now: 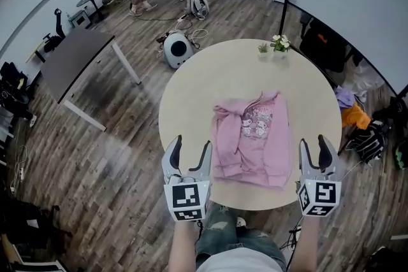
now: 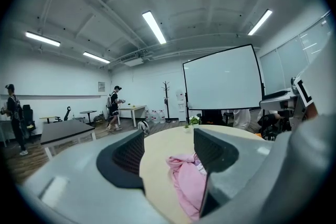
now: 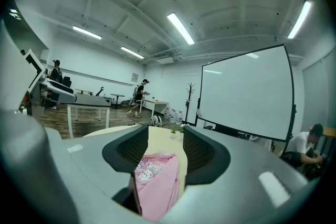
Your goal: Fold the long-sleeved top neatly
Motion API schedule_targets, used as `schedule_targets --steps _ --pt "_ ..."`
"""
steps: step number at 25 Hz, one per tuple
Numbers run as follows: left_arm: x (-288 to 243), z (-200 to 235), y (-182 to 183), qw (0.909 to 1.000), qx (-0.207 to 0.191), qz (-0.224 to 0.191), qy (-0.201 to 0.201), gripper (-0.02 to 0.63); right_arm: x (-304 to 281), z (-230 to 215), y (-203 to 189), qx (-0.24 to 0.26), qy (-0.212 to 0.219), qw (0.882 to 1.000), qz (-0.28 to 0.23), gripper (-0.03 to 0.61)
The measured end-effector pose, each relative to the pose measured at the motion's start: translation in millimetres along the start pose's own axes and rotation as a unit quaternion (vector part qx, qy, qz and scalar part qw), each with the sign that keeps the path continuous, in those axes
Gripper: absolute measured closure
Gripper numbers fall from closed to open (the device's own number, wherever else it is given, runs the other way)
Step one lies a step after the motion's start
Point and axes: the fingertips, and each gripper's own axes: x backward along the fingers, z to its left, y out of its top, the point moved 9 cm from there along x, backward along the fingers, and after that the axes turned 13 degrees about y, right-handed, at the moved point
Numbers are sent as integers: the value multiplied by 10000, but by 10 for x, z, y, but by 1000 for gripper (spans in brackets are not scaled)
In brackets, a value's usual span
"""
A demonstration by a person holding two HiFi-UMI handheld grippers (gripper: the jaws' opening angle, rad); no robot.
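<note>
Fabric of the pink long-sleeved top with a cartoon print (image 1: 252,137) lies bunched and partly folded on the round beige surface (image 1: 210,73). The left gripper (image 1: 191,143) and right gripper (image 1: 313,142) hover at its near rim, flanking the top, jaws apart and empty.

Left tongs (image 1: 191,144) and right tongs (image 1: 313,142) held out ahead, well apart; both point nearly level; jaws spread, gripping nothing.
</note>
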Motion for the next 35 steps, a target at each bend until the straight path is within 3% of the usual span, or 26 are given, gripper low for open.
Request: schedule_targets --steps 15,21,27,35 --pt "-1555 -14 -81 9931 -494 370 -1000 330 -1166 -257 -8 41 -349 9981 509 345" --pt "-1978 -60 -207 9851 -673 589 -1466 330 -1479 -336 -111 49 -379 9957 838 342" --pt "-2249 -164 -383 9717 -1102 894 -1890 330 -1693 -433 -212 92 -336 9931 1120 341" --pt "-2485 -340 -555 9573 -1401 1156 -2247 330 -2118 -694 -320 428 78 9880 1481 337"
